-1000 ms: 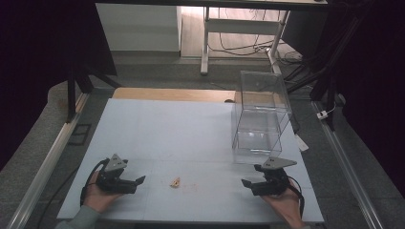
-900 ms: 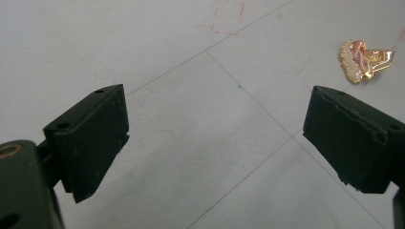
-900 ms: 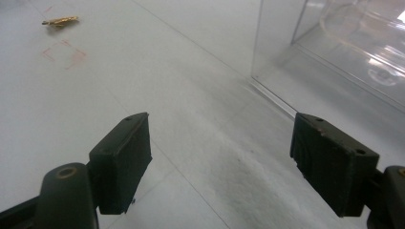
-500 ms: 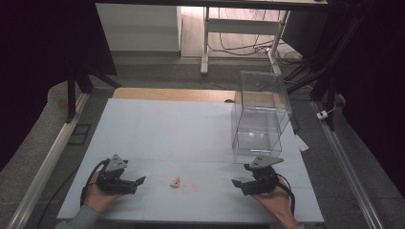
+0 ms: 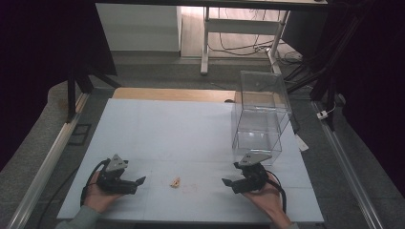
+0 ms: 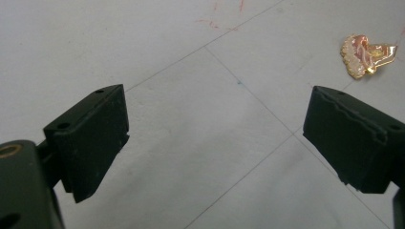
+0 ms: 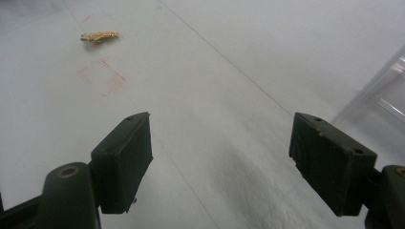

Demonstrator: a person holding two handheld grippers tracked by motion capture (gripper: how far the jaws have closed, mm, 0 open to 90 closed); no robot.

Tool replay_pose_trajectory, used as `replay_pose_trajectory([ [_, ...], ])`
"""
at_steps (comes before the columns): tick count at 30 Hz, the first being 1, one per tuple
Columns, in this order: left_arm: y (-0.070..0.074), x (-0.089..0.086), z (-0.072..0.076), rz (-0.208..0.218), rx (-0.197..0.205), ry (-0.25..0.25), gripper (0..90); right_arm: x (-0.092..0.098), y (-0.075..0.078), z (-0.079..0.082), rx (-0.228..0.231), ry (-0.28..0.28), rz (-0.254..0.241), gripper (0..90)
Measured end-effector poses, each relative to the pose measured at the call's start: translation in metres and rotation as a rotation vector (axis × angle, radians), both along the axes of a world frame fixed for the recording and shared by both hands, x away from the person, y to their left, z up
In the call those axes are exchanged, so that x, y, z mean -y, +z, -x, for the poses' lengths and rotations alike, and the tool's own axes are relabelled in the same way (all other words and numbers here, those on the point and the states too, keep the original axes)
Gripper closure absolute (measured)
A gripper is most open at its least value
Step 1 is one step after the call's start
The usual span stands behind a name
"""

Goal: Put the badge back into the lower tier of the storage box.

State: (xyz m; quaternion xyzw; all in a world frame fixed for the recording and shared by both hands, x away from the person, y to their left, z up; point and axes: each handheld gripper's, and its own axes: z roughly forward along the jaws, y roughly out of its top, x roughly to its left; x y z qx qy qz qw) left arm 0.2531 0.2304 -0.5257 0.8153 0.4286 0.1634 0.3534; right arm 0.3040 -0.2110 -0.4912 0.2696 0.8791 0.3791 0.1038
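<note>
Two grippers rest low over the pale table, one in each of your hands, and between them lies a small gold trinket. Farthest left in the high view, your left hand grips the left gripper, which points toward the middle of the table with a grey three-cornered plate on top and a dark cable looping off behind it. Its jaws stand wide apart with nothing between them; in the left gripper view you look past them at bare table crossed by thin seams, and the trinket sits beyond the jaw on that view's right side, near it but not touching. The trinket looks gold with a pinkish, pale face, though its exact shape is too small to tell. Just to its right in the high view there is a faint red pencilled mark on the table. Further right, your right hand holds the right gripper, which points back toward the trinket, jaws likewise spread and empty. In the right gripper view the trinket lies well ahead, up and to the left, beyond the red square outline. Behind the right gripper, close to its plate, stands a clear plastic box, upright on the table's right side.
</note>
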Motion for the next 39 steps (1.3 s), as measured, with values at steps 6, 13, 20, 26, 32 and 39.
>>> replay_pose_trajectory([
  [6,0.0,0.0,0.0,0.002,-0.003,0.0,8.3,-0.014,0.001,-0.002,-0.003,0.028,0.002,22.9],
  [13,0.0,0.0,0.0,0.002,-0.005,0.0,8.3,-0.034,0.0,-0.003,-0.017,0.069,0.011,23.0],
  [20,0.0,0.0,0.0,0.0,-0.005,0.0,8.2,-0.049,-0.001,-0.005,-0.026,0.094,0.019,23.2],
  [26,-0.001,0.0,-0.001,-0.001,-0.009,-0.001,8.3,-0.063,-0.002,-0.006,-0.04,0.114,0.028,23.4],
  [32,-0.001,0.0,-0.001,-0.001,-0.012,-0.002,8.3,-0.075,0.0,-0.009,-0.043,0.129,0.027,23.5],
  [39,-0.002,0.001,-0.001,-0.001,-0.016,-0.007,8.2,-0.097,-0.002,-0.011,-0.062,0.172,0.037,23.5],
])
